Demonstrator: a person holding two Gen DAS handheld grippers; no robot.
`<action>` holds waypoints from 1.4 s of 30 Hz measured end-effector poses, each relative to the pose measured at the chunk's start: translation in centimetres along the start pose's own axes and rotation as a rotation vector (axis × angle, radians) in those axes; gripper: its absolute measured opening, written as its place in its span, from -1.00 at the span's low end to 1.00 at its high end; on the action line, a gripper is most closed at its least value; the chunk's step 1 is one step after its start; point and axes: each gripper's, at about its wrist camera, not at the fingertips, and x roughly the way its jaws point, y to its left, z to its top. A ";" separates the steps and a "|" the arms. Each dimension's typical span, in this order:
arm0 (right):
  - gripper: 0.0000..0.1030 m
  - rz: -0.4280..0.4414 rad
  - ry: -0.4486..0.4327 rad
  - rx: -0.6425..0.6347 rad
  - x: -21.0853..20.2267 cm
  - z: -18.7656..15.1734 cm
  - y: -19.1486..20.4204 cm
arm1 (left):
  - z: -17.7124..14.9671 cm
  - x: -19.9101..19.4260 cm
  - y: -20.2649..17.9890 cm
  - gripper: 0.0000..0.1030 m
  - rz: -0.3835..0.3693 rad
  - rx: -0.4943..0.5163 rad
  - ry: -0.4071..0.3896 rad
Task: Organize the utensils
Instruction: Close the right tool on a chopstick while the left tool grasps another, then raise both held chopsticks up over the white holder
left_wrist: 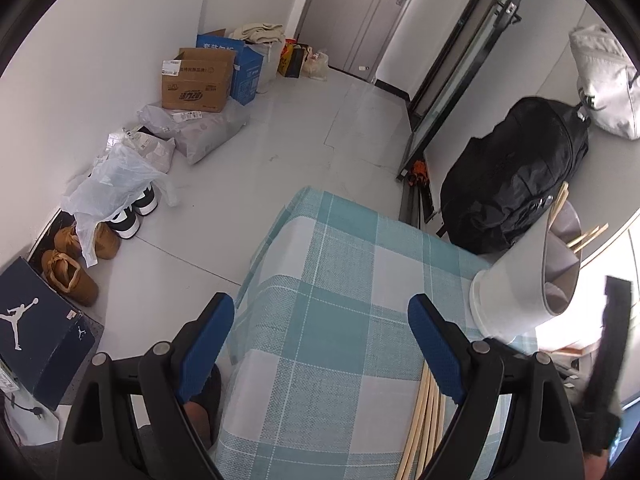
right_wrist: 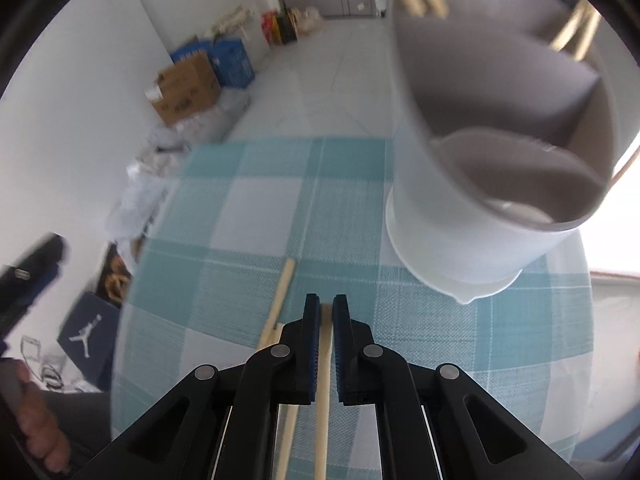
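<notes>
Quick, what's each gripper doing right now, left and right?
Left gripper: open, holding nothing.
Right gripper: shut on one chopstick.

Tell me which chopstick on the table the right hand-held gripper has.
The chopstick between the right hand-held gripper pads, running straight up the middle. The other loose chopstick lies to its left on the tablecloth, ungripped.

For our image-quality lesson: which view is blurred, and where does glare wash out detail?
Right wrist view: motion blur softens the holder and cloth. Left wrist view: sharp, but window glare burns out the lower right beside the holder; fisheye bends both.
</notes>
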 end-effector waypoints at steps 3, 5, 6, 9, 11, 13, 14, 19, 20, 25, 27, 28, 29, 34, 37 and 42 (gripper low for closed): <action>-0.89 0.033 -0.112 0.025 -3.1 -0.2 -1.0 | -0.4 0.8 -0.9 0.66 0.007 0.044 0.045; -0.89 0.049 -0.188 0.041 -5.2 -0.4 -1.9 | -0.9 1.4 -1.7 0.66 0.028 0.085 0.073; -0.89 0.059 -0.217 0.046 -6.0 -0.6 -2.3 | -1.1 1.7 -2.0 0.66 0.027 0.105 0.087; -0.89 0.089 -0.298 0.065 -8.4 -1.3 -3.4 | -1.8 2.7 -3.4 0.66 0.022 0.160 0.140; -0.89 0.097 -0.332 0.062 -9.7 -1.9 -4.1 | -2.4 3.2 -4.2 0.66 0.027 0.200 0.174; -0.89 0.117 -0.364 0.055 -10.6 -2.2 -4.5 | -2.8 3.7 -5.1 0.66 0.037 0.235 0.201; -0.89 0.123 -0.379 0.054 -11.1 -2.3 -4.8 | -3.0 4.0 -5.7 0.66 0.049 0.254 0.215; -0.89 0.171 -0.416 0.037 -12.7 -3.2 -5.9 | -3.3 5.2 -8.3 0.66 0.106 0.368 0.238; -0.90 0.174 -0.428 0.044 -13.1 -3.6 -6.3 | -3.2 5.5 -8.7 0.66 0.105 0.375 0.252; -0.90 0.199 -0.458 0.063 -14.0 -4.1 -7.8 | -2.9 7.0 -10.2 0.66 0.092 0.398 0.312; -0.90 0.216 -0.462 0.085 -14.3 -4.2 -8.7 | -2.9 7.6 -10.7 0.66 0.110 0.418 0.307; -0.90 0.220 -0.465 0.097 -14.4 -4.3 -9.2 | -2.9 8.0 -10.9 0.66 0.114 0.426 0.315; -0.90 0.221 -0.467 0.103 -14.4 -4.3 -9.5 | -3.0 8.4 -11.0 0.63 0.123 0.429 0.319; -0.89 0.225 -0.487 0.125 -15.1 -4.7 -10.8 | -3.5 9.1 -11.1 -0.03 0.125 0.444 0.342; -0.89 0.229 -0.492 0.127 -15.1 -4.8 -11.3 | -3.5 9.4 -11.2 -0.21 0.120 0.431 0.347; -0.89 0.232 -0.499 0.150 -15.4 -5.1 -12.0 | -3.3 9.5 -12.2 -0.71 0.085 0.471 0.356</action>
